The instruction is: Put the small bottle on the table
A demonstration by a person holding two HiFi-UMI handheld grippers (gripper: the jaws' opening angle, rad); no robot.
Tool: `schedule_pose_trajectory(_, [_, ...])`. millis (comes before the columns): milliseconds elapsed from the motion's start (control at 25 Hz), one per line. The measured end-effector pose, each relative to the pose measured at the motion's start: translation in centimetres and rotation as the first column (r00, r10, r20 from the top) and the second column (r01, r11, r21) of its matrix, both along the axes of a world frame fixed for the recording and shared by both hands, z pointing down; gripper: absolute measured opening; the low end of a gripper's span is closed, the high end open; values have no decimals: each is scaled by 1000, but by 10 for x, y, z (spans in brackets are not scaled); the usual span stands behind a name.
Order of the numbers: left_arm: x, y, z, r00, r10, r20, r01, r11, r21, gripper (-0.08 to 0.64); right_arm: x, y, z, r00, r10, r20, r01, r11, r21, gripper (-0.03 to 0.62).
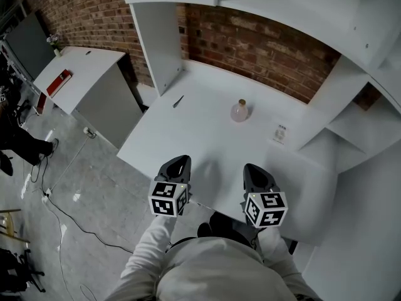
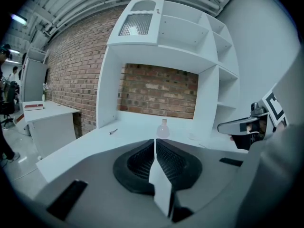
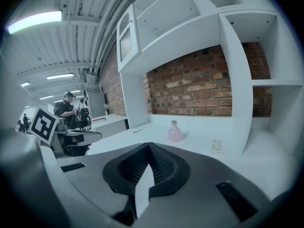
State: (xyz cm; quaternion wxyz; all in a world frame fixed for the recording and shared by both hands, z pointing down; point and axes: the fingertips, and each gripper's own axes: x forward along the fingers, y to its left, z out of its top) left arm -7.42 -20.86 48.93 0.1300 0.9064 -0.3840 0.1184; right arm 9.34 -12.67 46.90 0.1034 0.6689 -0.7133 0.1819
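Note:
A small pinkish bottle [image 1: 239,111] with a narrow neck stands upright on the white table [image 1: 188,130], near the brick back wall. It shows ahead in the left gripper view [image 2: 163,128] and in the right gripper view [image 3: 174,132]. My left gripper [image 1: 181,161] hovers over the table's front edge, well short of the bottle, jaws shut with nothing between them [image 2: 155,142]. Beside it, my right gripper [image 1: 252,167] is held at the same distance, also shut and empty [image 3: 149,149]. Each gripper sees the other at its side.
A small dark pen-like item [image 1: 178,101] lies at the table's back left. A printed label [image 1: 280,132] lies right of the bottle. White shelf uprights [image 1: 160,42] flank the table. A side desk [image 1: 81,74] with a red book [image 1: 58,82] stands left; cables cross the floor.

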Motion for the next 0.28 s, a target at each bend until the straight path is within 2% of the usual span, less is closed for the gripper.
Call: schedule_pose_trajectory(280, [-11,9,-1,1000,-12,9,12,1000,6,28,-8,9,3,1000,-6,10,6,1000,7,28])
